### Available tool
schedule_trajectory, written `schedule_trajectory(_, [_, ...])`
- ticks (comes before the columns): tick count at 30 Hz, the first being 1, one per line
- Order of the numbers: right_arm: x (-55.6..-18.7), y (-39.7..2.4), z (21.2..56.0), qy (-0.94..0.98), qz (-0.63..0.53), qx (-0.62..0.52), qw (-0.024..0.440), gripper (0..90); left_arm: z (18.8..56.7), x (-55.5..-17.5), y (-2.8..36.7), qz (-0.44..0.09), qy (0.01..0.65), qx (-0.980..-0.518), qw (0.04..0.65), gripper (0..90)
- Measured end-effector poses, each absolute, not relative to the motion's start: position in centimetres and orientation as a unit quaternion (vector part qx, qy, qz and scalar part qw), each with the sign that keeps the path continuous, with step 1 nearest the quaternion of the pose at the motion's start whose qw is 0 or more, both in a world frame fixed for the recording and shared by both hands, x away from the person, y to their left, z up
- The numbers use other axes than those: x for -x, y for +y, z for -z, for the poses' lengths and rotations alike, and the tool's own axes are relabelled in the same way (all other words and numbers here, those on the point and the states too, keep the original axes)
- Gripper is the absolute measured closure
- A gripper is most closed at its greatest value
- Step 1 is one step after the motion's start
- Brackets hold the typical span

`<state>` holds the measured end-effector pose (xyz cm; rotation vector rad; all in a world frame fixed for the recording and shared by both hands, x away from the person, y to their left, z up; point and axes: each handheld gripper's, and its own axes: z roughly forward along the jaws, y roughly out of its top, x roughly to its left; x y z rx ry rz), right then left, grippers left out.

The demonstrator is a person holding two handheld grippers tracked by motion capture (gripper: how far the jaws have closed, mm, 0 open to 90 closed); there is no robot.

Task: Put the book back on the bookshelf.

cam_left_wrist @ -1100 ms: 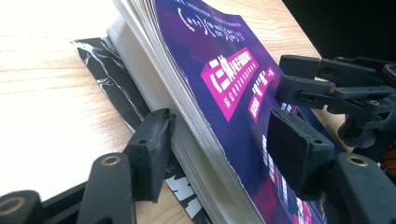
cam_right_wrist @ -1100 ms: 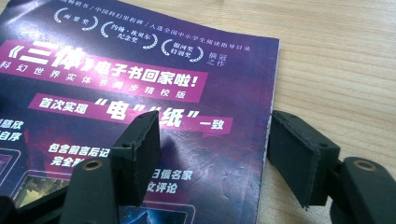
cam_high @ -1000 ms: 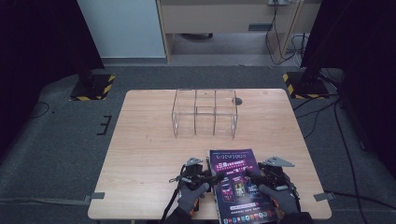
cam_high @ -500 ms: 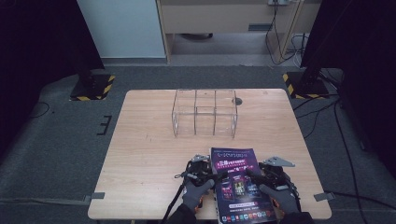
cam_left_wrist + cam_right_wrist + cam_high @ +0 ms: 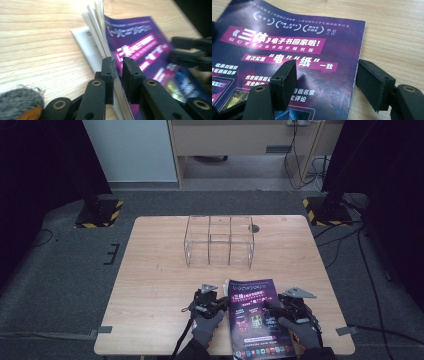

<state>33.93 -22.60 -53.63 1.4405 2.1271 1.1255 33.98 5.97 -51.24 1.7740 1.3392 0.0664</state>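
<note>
Magazine cover pinched, ready to lift

Magazine (image 5: 256,317) lies at table's (image 5: 150,285) near edge. Left gripper (image 5: 117,65) has just been closing, now clamps the cover's left edge; right gripper (image 5: 325,75) open wide, straddling the right edge. Lift slow, w/ right pinning pages. Plenty of bare wood left; clear organizer (image 5: 220,240) well apart.

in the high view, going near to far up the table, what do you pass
purple magazine with a claw at each side, left claw and right claw → bare wooden table → clear divided box → round hole
</note>
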Motion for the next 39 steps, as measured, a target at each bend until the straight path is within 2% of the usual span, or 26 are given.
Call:
schedule_trajectory(8, [-33.9,-22.7,53.6,0.748,-0.397,-0.506,0.166,32.9,52.1,-34.3,6.6,-0.018,0.544,-0.713,0.442,66.8])
schedule_trajectory(12, [-33.9,-22.7,53.6,0.748,-0.399,-0.505,0.164,32.8,52.3,-34.6,6.8,-0.039,0.547,-0.715,0.434,52.0])
schedule_trajectory(17, [-33.9,-22.7,53.6,0.747,-0.399,-0.506,0.164,32.6,53.0,-34.6,6.4,-0.034,0.547,-0.716,0.433,42.4])
schedule_trajectory(21, [-33.9,-22.7,53.6,0.746,-0.4,-0.508,0.162,32.6,53.0,-34.5,6.1,-0.045,0.54,-0.719,0.435,40.6])
schedule_trajectory(24, [-33.9,-22.8,53.6,0.746,-0.4,-0.507,0.161,32.6,53.2,-34.3,5.7,-0.011,0.539,-0.712,0.45,39.6])
schedule_trajectory(26, [-33.9,-22.8,53.6,0.745,-0.401,-0.508,0.161,32.6,53.2,-34.1,5.4,-0.02,0.541,-0.71,0.45,36.4])
schedule_trajectory(29, [-33.9,-22.7,53.7,0.742,-0.403,-0.511,0.161,32.6,53.3,-34.1,5.5,-0.003,0.552,-0.692,0.465,33.0])
schedule_trajectory(35, [-33.8,-22.6,53.7,0.745,-0.398,-0.508,0.168,32.7,53.5,-34.1,6.2,0.023,0.56,-0.671,0.486,35.3])
schedule_trajectory(39, [-33.8,-22.6,53.7,0.746,-0.397,-0.507,0.17,33.0,52.5,-33.9,6.7,0.06,0.531,-0.647,0.544,40.6])
